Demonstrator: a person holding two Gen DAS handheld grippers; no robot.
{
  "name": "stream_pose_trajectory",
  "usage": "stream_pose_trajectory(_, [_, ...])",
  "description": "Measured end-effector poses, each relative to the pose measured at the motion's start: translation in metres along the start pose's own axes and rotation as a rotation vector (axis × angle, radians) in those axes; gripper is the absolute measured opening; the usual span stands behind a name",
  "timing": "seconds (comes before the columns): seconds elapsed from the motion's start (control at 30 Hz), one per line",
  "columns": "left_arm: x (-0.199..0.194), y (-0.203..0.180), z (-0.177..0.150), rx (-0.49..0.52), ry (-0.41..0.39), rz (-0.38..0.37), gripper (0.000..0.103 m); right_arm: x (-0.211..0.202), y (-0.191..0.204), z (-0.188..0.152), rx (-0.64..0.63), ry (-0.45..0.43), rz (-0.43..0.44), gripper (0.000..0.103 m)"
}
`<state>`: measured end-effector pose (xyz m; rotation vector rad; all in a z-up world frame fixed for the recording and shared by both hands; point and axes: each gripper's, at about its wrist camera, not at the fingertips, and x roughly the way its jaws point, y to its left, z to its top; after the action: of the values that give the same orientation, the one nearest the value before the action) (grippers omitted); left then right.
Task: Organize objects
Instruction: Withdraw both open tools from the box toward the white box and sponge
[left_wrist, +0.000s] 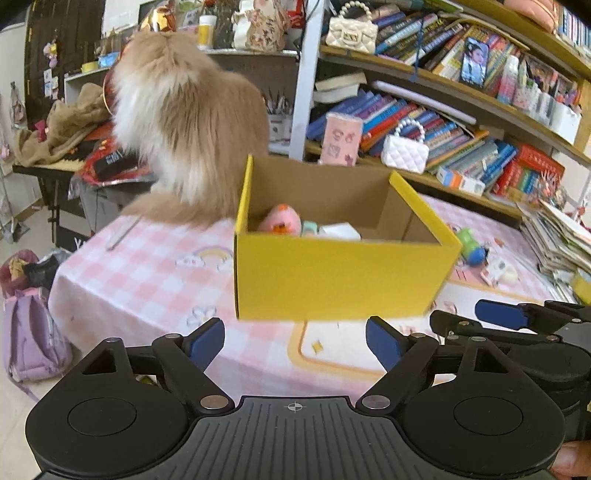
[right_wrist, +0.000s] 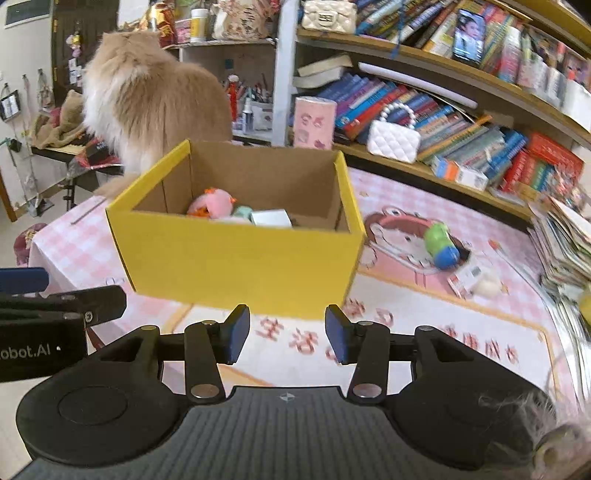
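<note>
Two grippers wait side by side, low over the pink table cloth (right_wrist: 406, 314). The left gripper (left_wrist: 295, 341) has its blue pads wide apart and holds nothing. The right gripper (right_wrist: 287, 334) is apart too, a bit less, and it is empty.

Right ahead of both sits the yellow box (right_wrist: 240, 266), its top open so toys can drop in. A pink plush toy (right_wrist: 214, 203) and a small white box (right_wrist: 271, 218) already lie inside.

Ahead and to the right of the right gripper, a green and blue toy (right_wrist: 441, 243) lies on the cloth, outside the box. It probably goes in next.

A fluffy cat (left_wrist: 184, 122) sits behind the box, facing away.
</note>
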<state>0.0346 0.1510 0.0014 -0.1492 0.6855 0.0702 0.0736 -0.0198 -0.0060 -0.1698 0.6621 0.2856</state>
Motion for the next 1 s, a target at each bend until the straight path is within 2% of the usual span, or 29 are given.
stream_pose_trajectory(0.53, [-0.015,-0.013,-0.027,0.048,0.069,-0.057,0.087,-0.033,-0.009,-0.043,0.087,0.058,-0.075,0.048])
stream_pose_trajectory(0.67, [-0.016,-0.024,-0.033,0.078,0.082,-0.086,0.090,-0.042,-0.015,-0.052,0.106,0.060,-0.100,0.049])
stream_pose_trajectory(1.0, [-0.012,-0.061,-0.044,0.171,0.126,-0.186,0.091,-0.064,-0.043,-0.078,0.202,0.084,-0.208,0.052])
